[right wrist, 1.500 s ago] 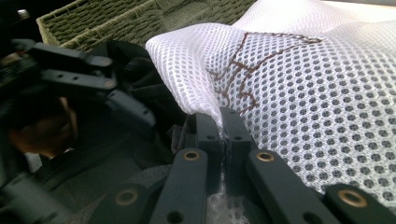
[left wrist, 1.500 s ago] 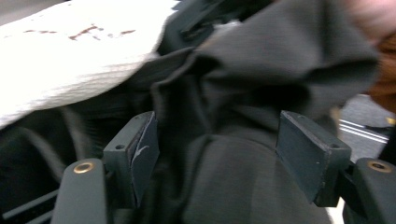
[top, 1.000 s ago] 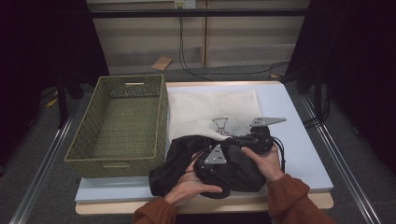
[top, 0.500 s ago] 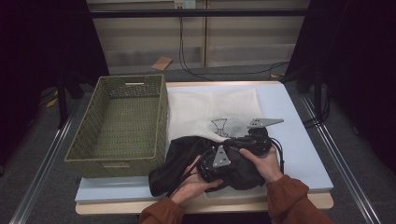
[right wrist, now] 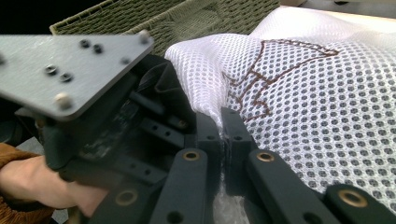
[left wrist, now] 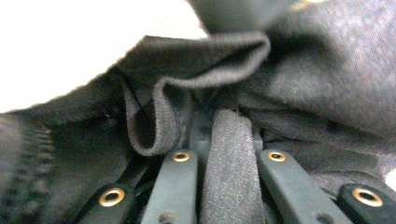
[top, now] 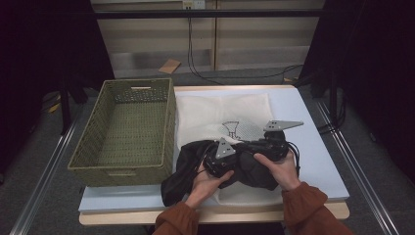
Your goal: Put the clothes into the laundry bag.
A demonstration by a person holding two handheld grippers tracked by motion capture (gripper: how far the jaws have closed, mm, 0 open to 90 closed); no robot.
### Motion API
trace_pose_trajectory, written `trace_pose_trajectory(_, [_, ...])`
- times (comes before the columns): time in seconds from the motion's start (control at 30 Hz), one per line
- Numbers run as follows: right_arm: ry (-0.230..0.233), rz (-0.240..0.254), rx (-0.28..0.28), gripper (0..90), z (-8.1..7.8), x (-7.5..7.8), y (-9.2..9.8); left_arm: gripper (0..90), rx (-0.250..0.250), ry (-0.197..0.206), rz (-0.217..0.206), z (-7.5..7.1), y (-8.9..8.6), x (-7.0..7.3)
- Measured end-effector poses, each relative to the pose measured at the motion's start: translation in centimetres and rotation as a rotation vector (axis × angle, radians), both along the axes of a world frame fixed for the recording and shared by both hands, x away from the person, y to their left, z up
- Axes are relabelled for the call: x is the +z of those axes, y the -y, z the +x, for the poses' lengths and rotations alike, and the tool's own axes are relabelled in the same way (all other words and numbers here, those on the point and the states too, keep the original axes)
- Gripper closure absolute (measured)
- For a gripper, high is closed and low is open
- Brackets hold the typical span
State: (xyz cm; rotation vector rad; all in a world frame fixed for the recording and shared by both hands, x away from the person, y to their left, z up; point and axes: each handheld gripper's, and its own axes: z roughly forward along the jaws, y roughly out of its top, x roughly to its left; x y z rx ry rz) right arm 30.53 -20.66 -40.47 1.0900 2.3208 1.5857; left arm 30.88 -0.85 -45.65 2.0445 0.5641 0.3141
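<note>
A black garment lies bunched at the front of the table, partly on a white mesh bag. My left gripper rests on the garment. In the left gripper view its jaws have just been closing and are shut on a fold of the black cloth. My right gripper sits just right of it. Its jaws are shut on the edge of the mesh bag, beside a brown stitched mark. The grey plate of the left gripper shows close by on the left.
A green woven basket stands at the left of the table, with its rim just beyond the grippers. The pale table top runs out to the right. Cables hang behind the table's far edge.
My left gripper has shifted a little away from the table's front edge, and the black cloth has bunched up under it. The right gripper has stayed put.
</note>
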Motion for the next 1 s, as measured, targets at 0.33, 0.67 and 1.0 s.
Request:
trace_pose_trajectory(0.33, [0.016,0.014,0.012,88.5,-0.7,1.2,0.0,82.2,0.1,0.03,-0.055,1.4,-0.5,0.3])
trace_pose_trajectory(0.67, [-0.015,-0.001,-0.021,88.5,-0.1,-0.5,1.1,79.3,0.123,0.014,-0.041,2.6,0.0,-1.3])
trace_pose_trajectory(1.0, [-0.036,-0.021,-0.03,88.5,0.5,-1.7,1.3,57.5,-0.015,-0.033,-0.084,1.7,-1.2,-1.0])
